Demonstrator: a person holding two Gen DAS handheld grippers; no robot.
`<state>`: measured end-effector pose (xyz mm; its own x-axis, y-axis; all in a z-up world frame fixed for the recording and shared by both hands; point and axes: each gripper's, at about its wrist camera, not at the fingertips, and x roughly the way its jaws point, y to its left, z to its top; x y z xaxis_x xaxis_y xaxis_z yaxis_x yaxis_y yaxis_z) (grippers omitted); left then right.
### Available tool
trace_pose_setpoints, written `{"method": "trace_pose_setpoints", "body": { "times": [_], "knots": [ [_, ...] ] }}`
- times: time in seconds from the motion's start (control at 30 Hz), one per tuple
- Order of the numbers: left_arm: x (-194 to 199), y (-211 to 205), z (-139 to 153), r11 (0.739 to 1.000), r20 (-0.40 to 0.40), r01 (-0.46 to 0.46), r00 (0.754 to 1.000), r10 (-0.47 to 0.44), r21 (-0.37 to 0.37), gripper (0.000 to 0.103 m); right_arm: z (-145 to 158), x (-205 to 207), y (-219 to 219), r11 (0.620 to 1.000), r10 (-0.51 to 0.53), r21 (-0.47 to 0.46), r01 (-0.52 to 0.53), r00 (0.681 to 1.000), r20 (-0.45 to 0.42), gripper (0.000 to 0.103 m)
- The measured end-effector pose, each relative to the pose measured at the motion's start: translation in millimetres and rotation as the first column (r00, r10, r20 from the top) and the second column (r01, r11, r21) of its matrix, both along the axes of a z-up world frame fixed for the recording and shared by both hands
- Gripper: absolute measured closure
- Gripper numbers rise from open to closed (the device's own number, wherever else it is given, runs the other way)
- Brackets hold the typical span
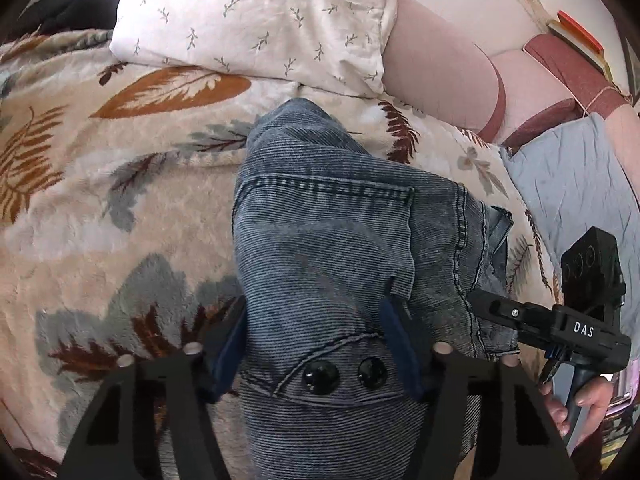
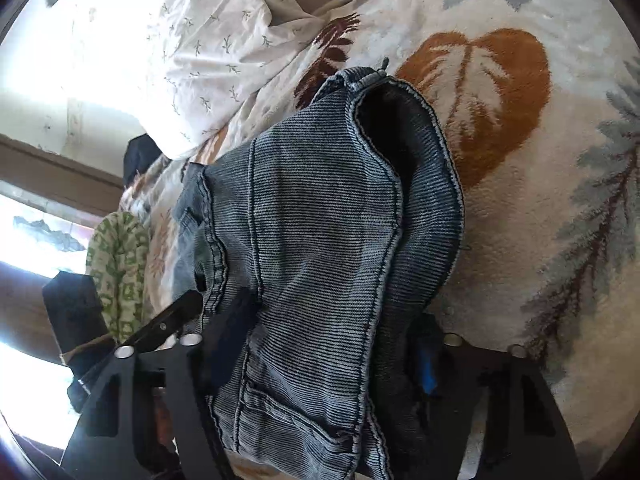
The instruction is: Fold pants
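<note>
From the left wrist view, the left claw [image 1: 320, 344] pinches a bunched fold of the grey-blue jeans [image 1: 332, 216], its blue pads [image 1: 394, 332] pressed against the denim on both sides near two dark buttons [image 1: 344, 374]. The jeans lie heaped on a fleece blanket [image 1: 120, 208] printed with orange, brown and grey leaves, which covers the bed. A white pillow [image 1: 256, 20] with small sprigs sits beyond the jeans, just past their far end. At the right edge, the right claw [image 1: 486, 306] reaches into the denim's side, held by a hand [image 1: 576, 404]. A grey cloth [image 1: 576, 184] lies past it.

From the right wrist view, the right claw [image 2: 328, 360] grips a thick gathered section of the jeans [image 2: 320, 232], denim filling the gap between its fingers. A hemmed opening of the jeans faces upward, showing a dark inside. The leaf-print blanket [image 2: 520, 160] spreads to the right, the pillow [image 2: 208, 60] at upper left. A green patterned cloth [image 2: 118, 264] lies at the left.
</note>
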<state>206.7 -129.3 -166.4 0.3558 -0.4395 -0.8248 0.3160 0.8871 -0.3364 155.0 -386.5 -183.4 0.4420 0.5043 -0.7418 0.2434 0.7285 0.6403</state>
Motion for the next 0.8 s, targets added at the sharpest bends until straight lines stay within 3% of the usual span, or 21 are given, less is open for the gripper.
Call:
{"method": "trace_pose_setpoints", "body": {
  "times": [0.13,0.27,0.47,0.8],
  "knots": [
    [-1.3,-1.2,2.8,1.000,0.016,0.010,1.000,-0.010,0.001,0.050,1.2,0.8,5.6,1.000,0.020,-0.003,-0.020,1.000,0.012,0.058],
    [-3.0,1.3,7.5,1.000,0.028,0.011,1.000,-0.011,-0.007,0.058,4.9,0.7,7.9,1.000,0.027,0.006,-0.027,0.999,0.027,0.065],
    [-5.7,14.3,22.0,0.999,0.029,-0.008,1.000,0.010,-0.054,0.063,25.8,-1.9,14.8,0.999,0.045,0.000,-0.046,0.994,0.099,0.070],
    [-25.4,53.6,71.4,0.996,0.085,-0.076,0.993,0.080,-0.052,0.063,60.4,-1.4,53.7,0.991,0.131,0.000,-0.134,0.972,0.195,0.072]
  ]
}}
